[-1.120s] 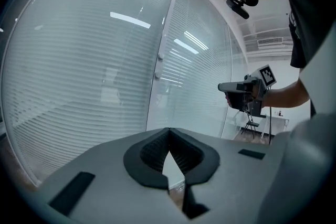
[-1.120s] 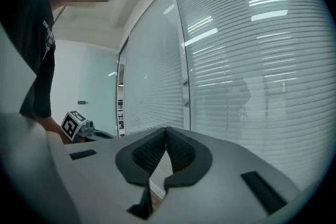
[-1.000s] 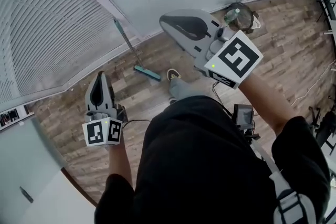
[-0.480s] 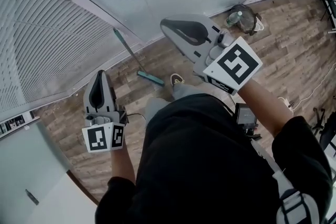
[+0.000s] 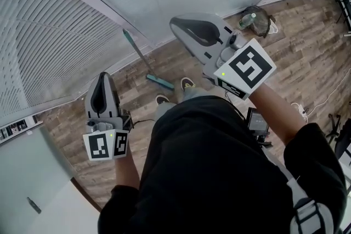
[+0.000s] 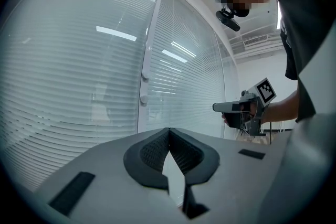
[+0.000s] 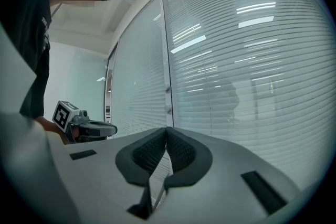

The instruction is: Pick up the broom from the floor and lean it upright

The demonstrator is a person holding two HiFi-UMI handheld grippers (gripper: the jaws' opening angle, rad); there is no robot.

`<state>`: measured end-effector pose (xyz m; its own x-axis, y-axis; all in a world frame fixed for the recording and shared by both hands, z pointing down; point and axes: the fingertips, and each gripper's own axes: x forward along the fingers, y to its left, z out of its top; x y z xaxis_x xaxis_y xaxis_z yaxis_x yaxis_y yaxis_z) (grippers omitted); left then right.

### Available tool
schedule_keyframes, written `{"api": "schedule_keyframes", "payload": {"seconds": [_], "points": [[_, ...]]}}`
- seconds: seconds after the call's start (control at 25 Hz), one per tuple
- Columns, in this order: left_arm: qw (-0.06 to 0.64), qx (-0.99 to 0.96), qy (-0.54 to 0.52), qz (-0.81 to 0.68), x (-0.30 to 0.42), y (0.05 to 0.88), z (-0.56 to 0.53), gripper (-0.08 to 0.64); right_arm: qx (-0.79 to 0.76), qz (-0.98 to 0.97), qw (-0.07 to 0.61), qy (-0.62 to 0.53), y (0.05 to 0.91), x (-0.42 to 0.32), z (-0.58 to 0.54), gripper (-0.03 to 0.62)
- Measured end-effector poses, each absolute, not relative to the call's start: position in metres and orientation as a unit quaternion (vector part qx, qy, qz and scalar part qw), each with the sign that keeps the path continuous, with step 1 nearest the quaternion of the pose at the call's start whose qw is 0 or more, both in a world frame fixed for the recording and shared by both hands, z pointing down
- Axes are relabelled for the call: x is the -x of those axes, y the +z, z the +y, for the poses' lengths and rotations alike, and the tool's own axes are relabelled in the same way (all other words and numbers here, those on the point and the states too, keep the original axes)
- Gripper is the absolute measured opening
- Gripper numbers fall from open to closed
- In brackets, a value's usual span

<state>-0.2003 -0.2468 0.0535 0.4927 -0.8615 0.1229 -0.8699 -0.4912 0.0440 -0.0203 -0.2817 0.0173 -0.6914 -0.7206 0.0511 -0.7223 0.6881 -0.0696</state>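
Observation:
The broom (image 5: 143,60) has a teal handle and a teal head. It stands tilted on the wood floor, with its handle top resting against the glass wall with blinds (image 5: 66,24). In the head view my left gripper (image 5: 103,78) is held at the lower left, shut and empty, well short of the broom. My right gripper (image 5: 176,22) is raised at the upper middle, also shut with nothing in it, to the right of the broom. Both gripper views face the blinds. The left gripper (image 6: 169,131) and the right gripper (image 7: 166,130) show their pads pressed together.
A bag with a bottle (image 5: 255,18) lies on the floor by the wall at the upper right. Cables (image 5: 323,97) trail over the floor at right. The person's shoes (image 5: 188,84) stand just short of the broom head. A small device (image 5: 255,121) hangs at the person's waist.
The left gripper has risen a little. The person has stepped: a second shoe now shows near the broom head. The broom still leans on the glass wall.

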Motion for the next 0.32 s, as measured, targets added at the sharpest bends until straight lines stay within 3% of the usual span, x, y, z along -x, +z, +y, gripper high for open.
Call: {"api": "schedule_keyframes", "payload": {"seconds": [0.32], "points": [[0.043, -0.867, 0.029, -0.496, 0.18, 0.037, -0.238, 0.021, -0.39, -0.92, 0.003, 0.043, 0.011, 0.012, -0.277, 0.02]]}}
